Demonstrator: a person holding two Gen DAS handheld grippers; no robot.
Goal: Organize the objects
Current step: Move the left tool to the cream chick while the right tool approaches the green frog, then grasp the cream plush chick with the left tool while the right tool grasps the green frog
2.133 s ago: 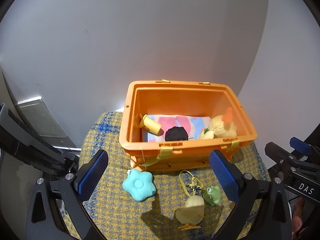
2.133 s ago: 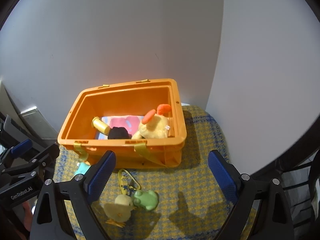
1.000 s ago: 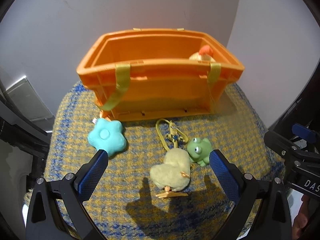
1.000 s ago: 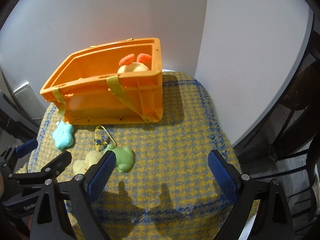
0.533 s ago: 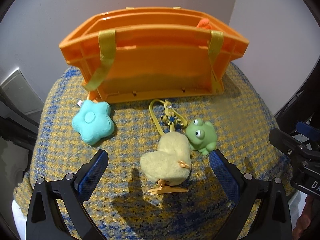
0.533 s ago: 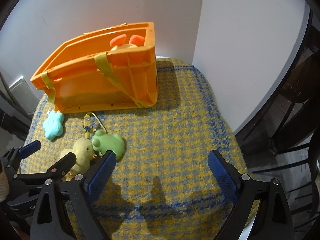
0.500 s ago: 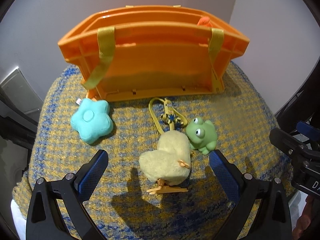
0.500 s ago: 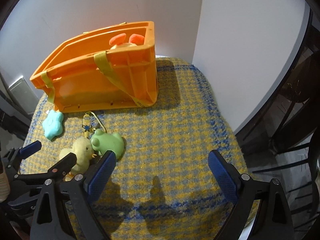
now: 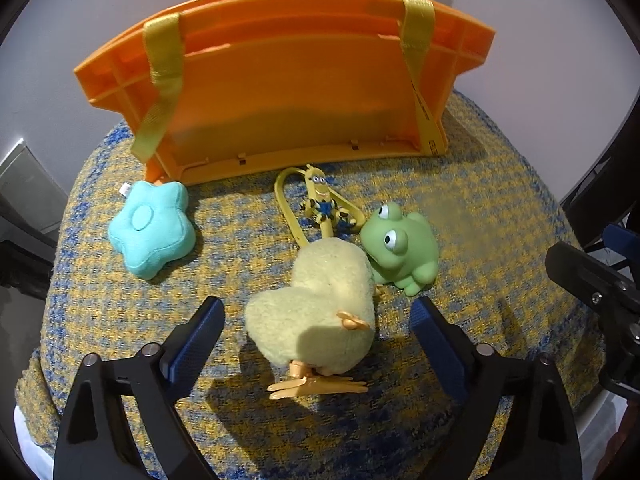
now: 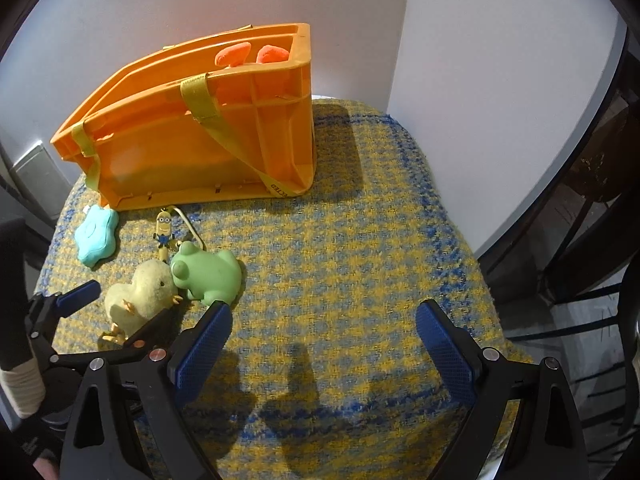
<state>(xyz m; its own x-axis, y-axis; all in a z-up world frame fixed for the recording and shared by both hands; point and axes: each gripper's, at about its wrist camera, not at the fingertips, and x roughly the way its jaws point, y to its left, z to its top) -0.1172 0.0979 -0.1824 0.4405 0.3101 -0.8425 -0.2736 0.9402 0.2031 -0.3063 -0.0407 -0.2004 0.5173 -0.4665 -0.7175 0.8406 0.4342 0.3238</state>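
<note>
A yellow plush chick (image 9: 316,308) lies on the yellow-blue woven cloth (image 9: 120,320), right in front of my open left gripper (image 9: 316,320), between its fingers. A green rubber frog (image 9: 400,246) touches the chick's right side. A minion keychain (image 9: 322,204) lies behind them, and a teal plush star (image 9: 152,228) to the left. The orange crate (image 9: 288,92) stands behind. In the right wrist view the chick (image 10: 140,292), frog (image 10: 208,270), star (image 10: 97,235) and crate (image 10: 192,140) sit left; my right gripper (image 10: 324,340) is open over bare cloth.
A plush with orange-red ears (image 10: 252,54) pokes above the crate rim. White walls form a corner close behind the crate. The cloth-covered surface drops off at its rounded edges; dark chair frames (image 10: 592,240) stand on the right.
My left gripper has dropped and moved in toward the chick, which now sits between its fingers. The right gripper has lowered slightly. The toys have not moved.
</note>
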